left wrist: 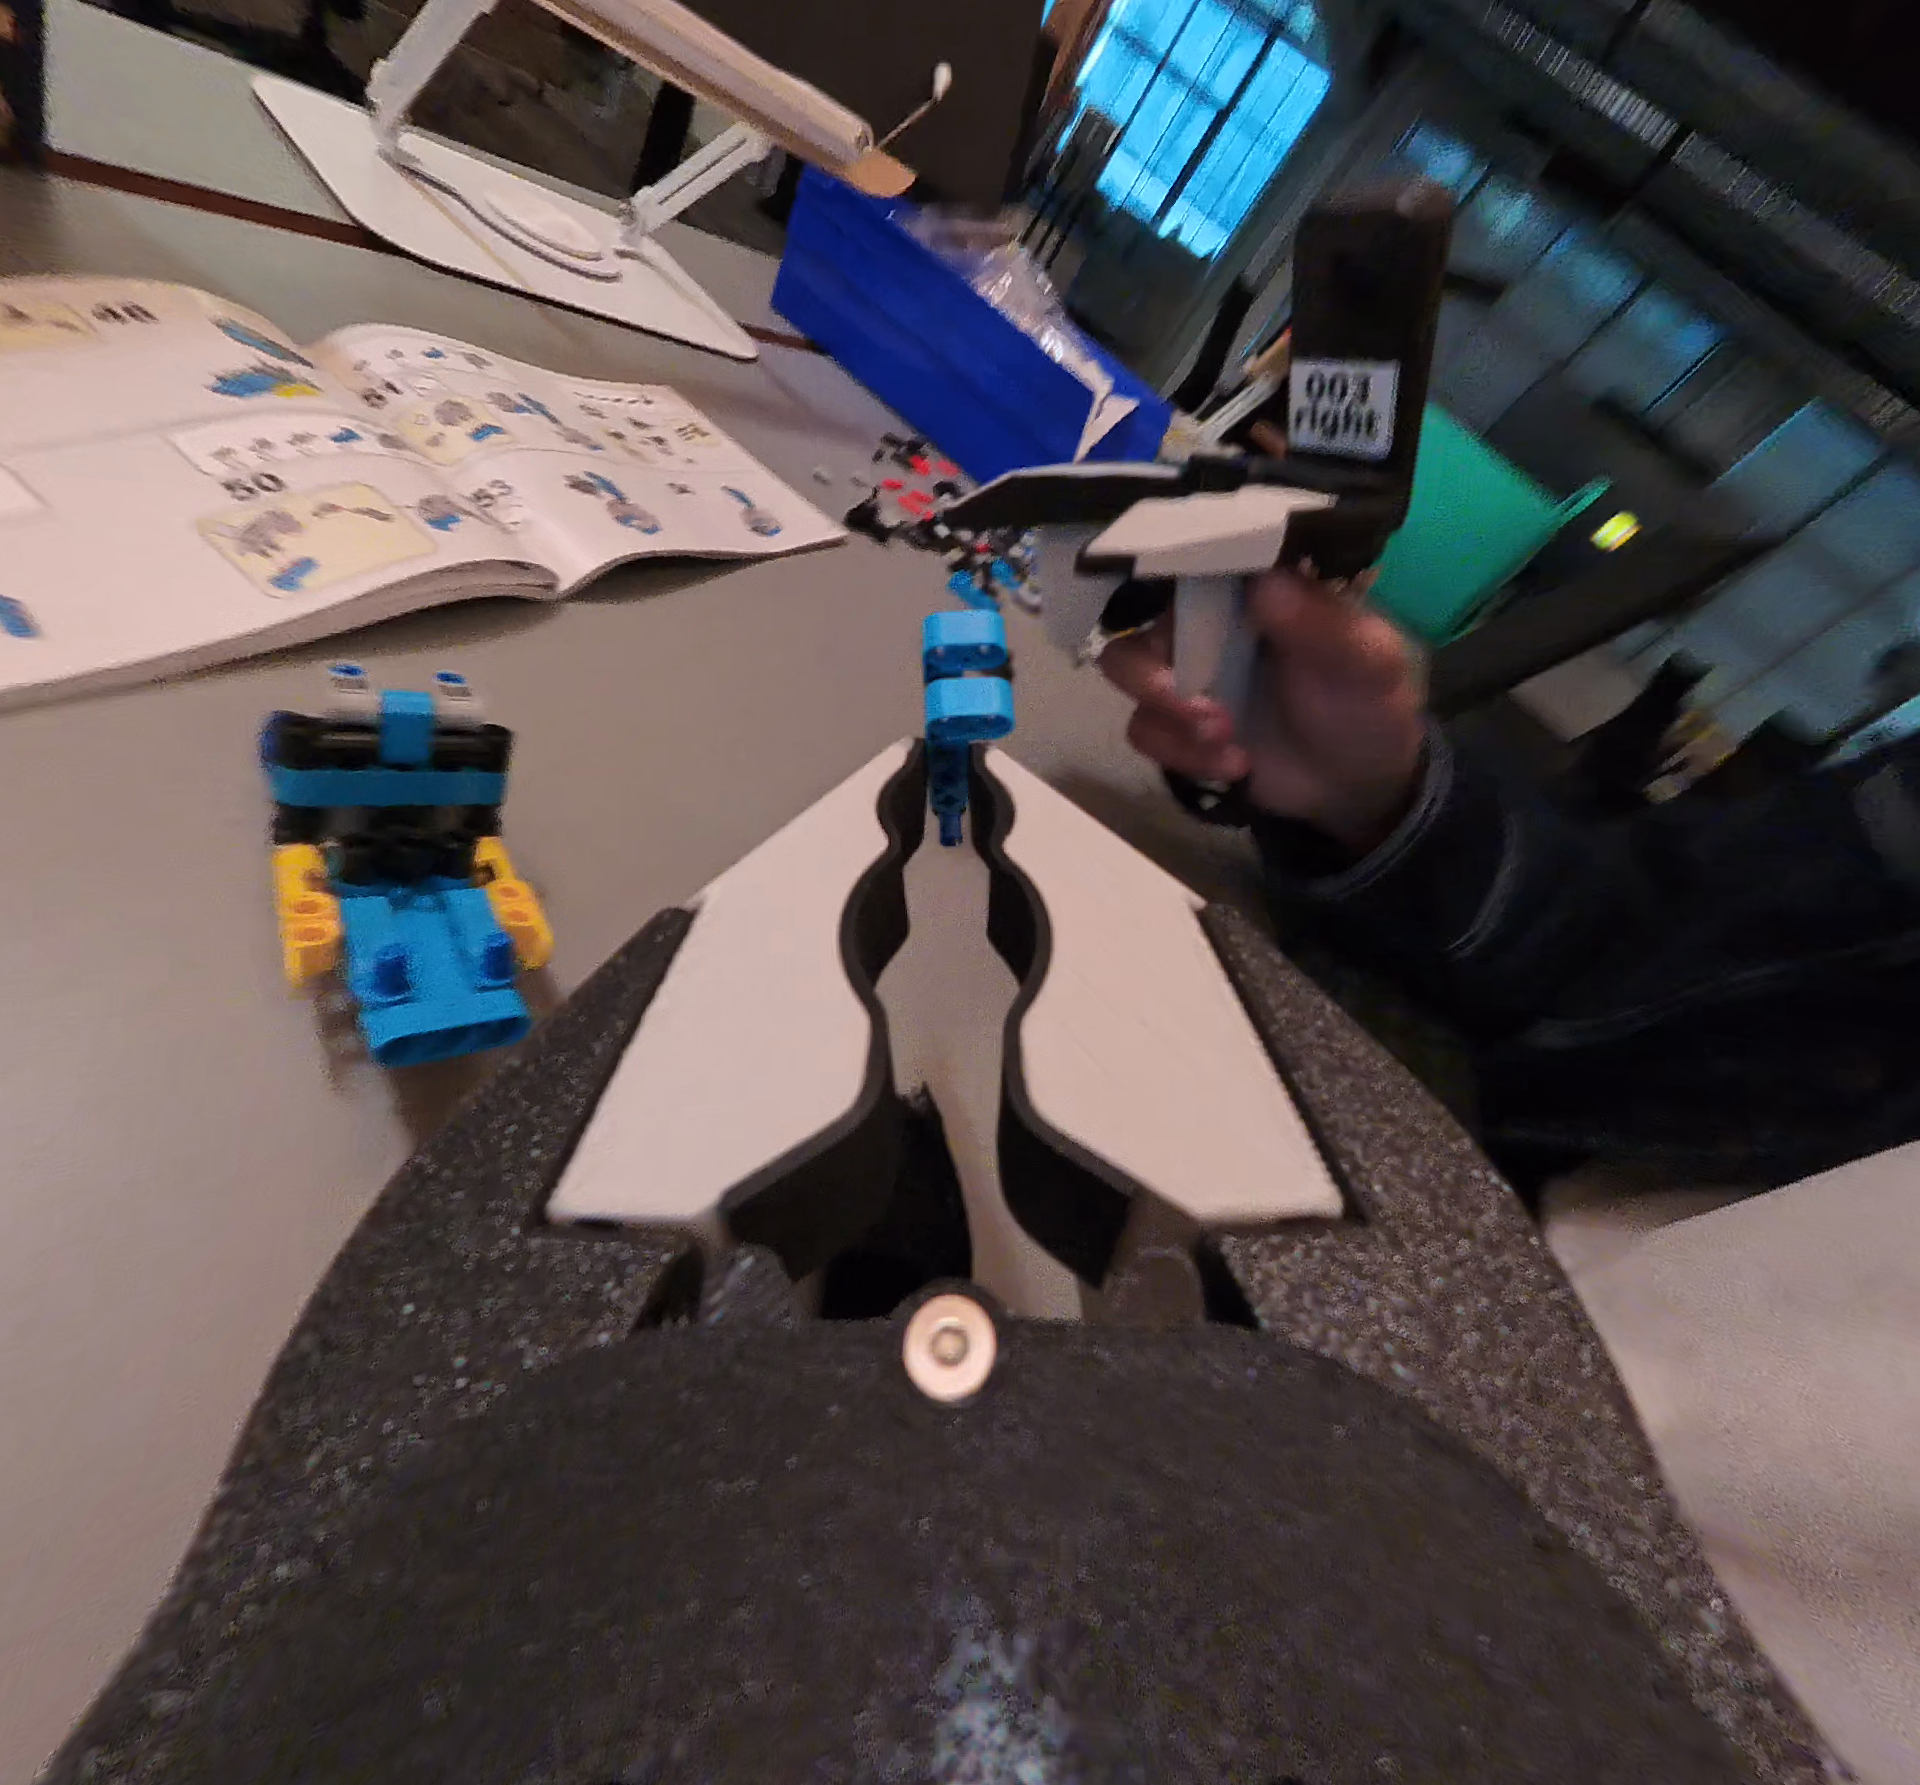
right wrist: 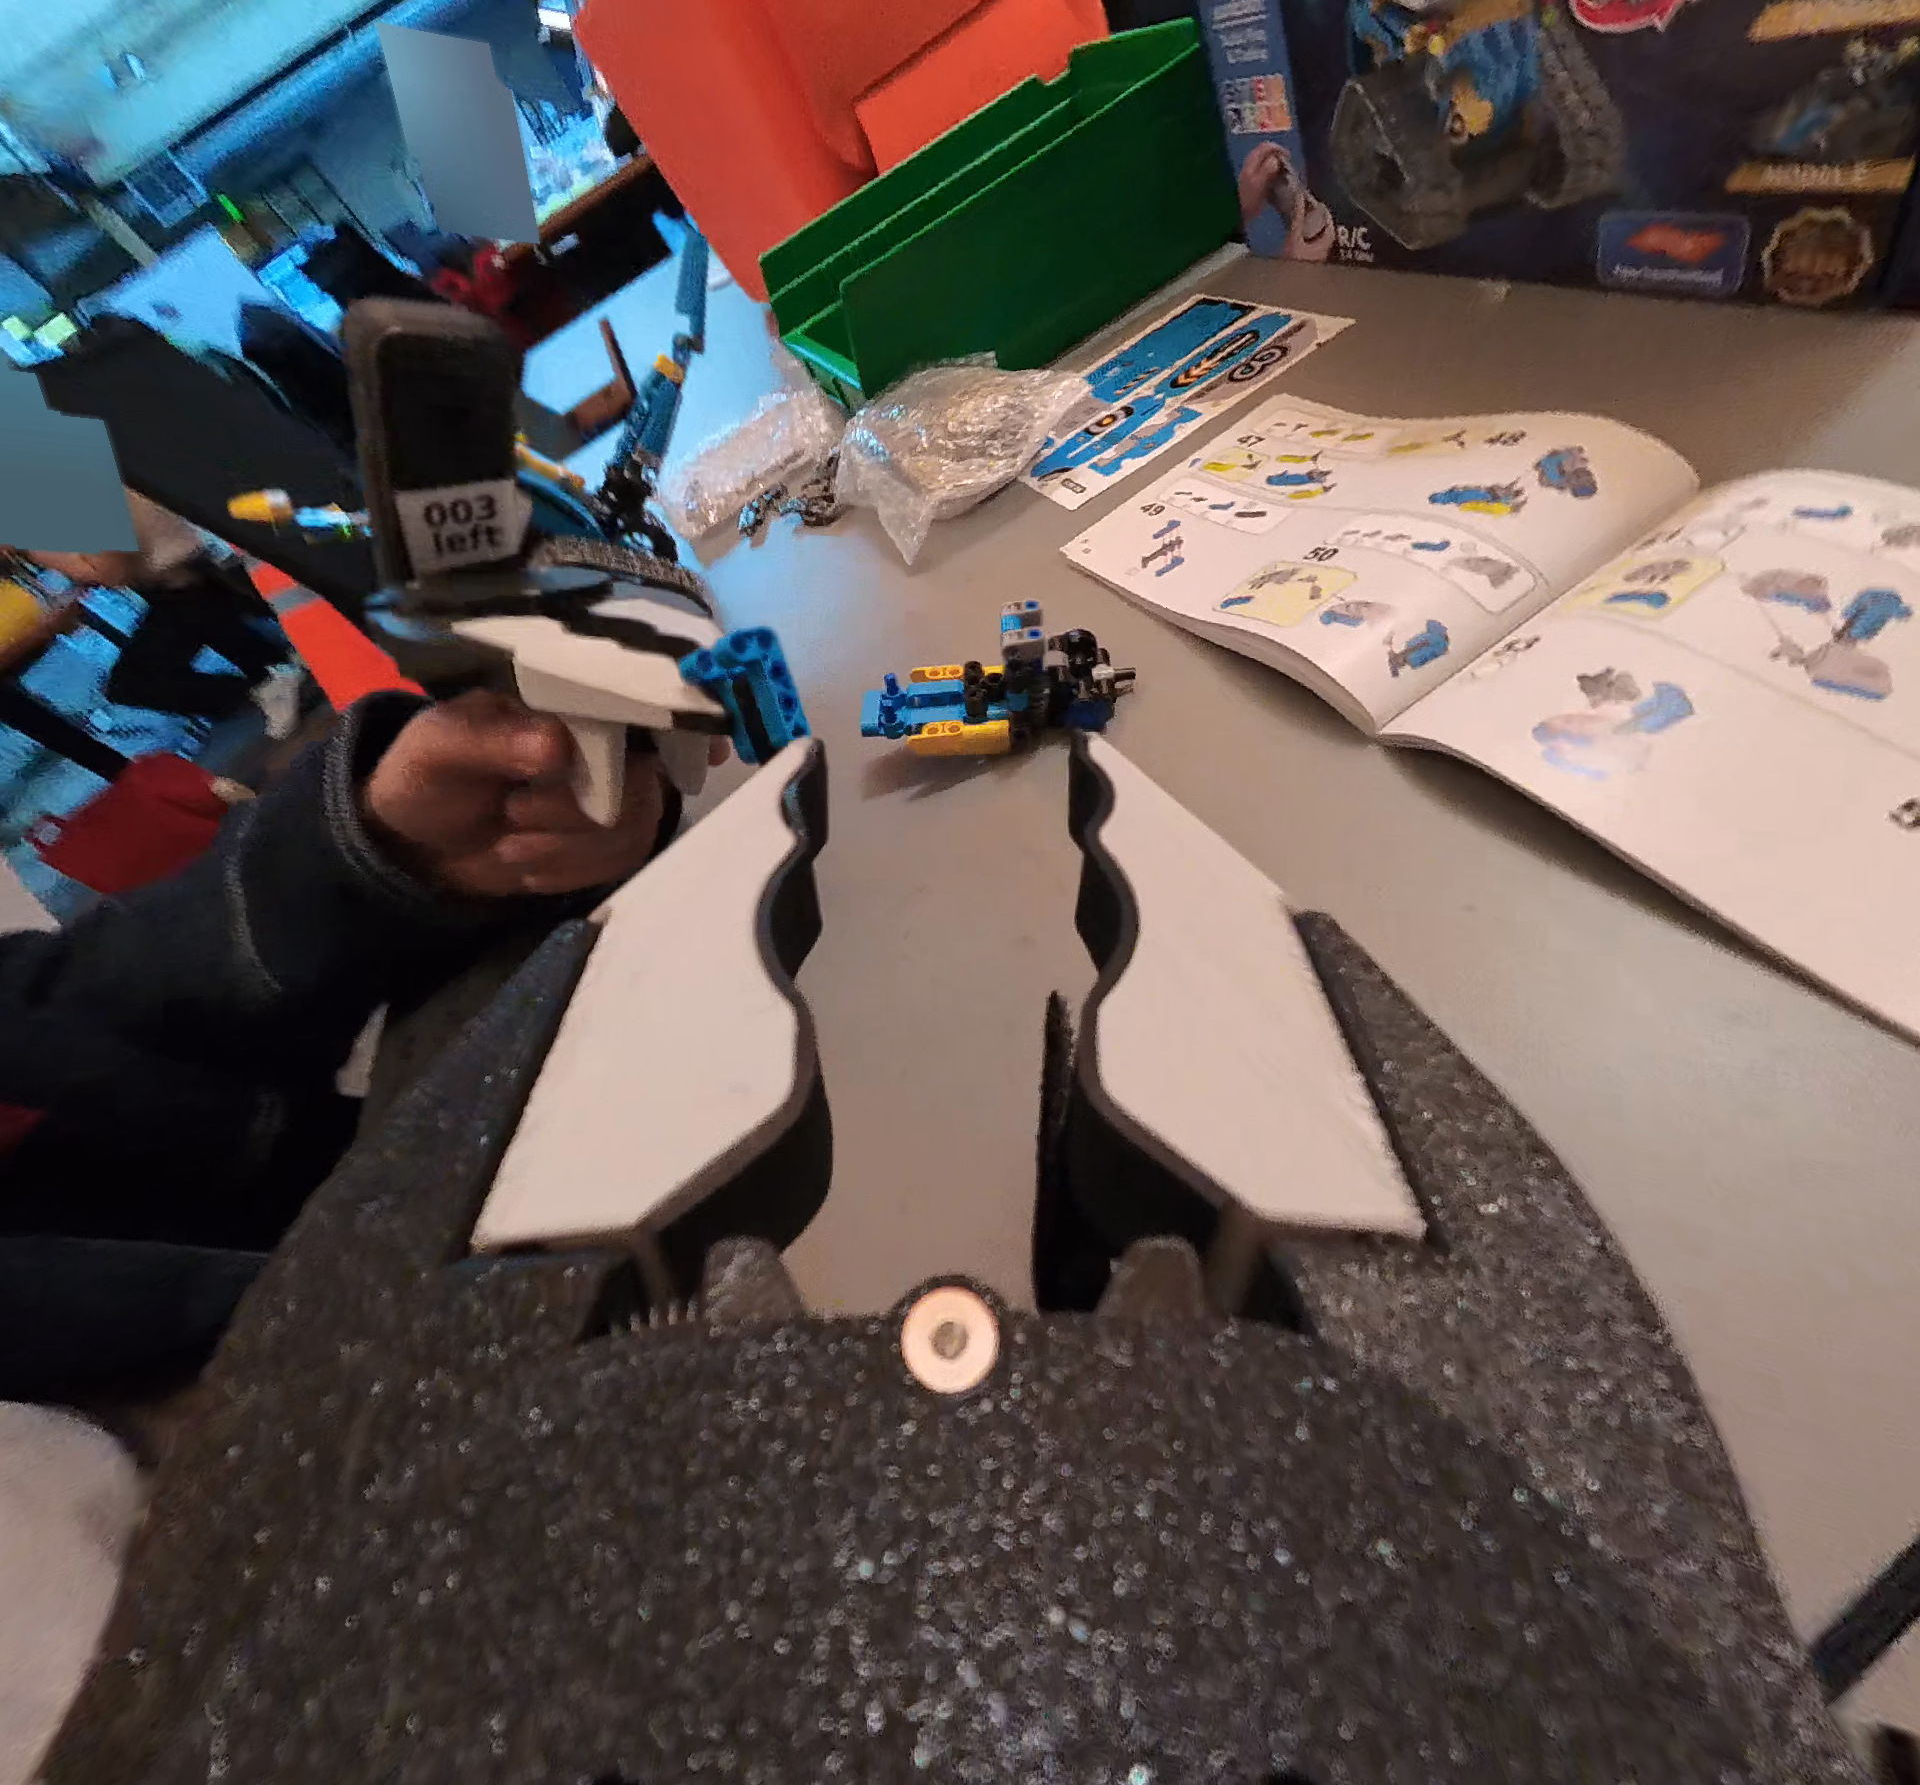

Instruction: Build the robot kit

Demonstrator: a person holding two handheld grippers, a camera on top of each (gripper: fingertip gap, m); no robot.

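Observation:
My left gripper is shut on a small blue brick assembly, which sticks out past the fingertips above the grey table. A small blue, yellow and black brick model lies on the table to its left. My right gripper is open and empty, just short of that model. The left gripper with the blue assembly shows at the left in the right wrist view. The right gripper, held by a hand, shows beyond the assembly in the left wrist view.
An open instruction booklet lies to the right of the model. Behind it are clear plastic bags, a sticker sheet, a green bin, an orange box and a toy box. A blue box, loose parts and a white stand also stand here. About 9 centimetres separates my left fingertips from my right.

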